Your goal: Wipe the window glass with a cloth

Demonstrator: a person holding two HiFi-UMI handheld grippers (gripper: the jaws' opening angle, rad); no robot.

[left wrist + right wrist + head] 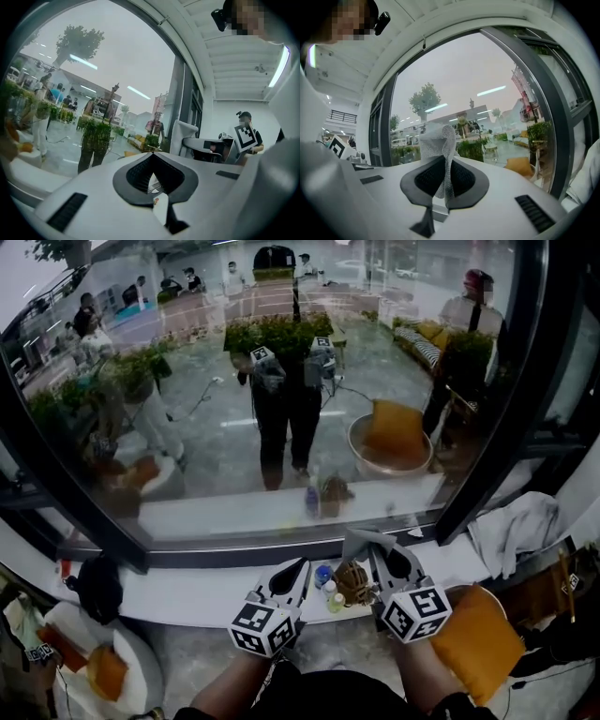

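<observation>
The right claw [442,161] pinches a grey mesh cloth [437,138] upright, its free end toward the large window glass [216,427], ready for wiping. The left claw [152,159], below the glass, is pressed together, seemingly empty, out of the cloth's way.

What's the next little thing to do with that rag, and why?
Probably raise the right gripper forward until its grey cloth presses on the window glass. The cloth is clamped in its jaws but seems held low, short of the pane.
</observation>
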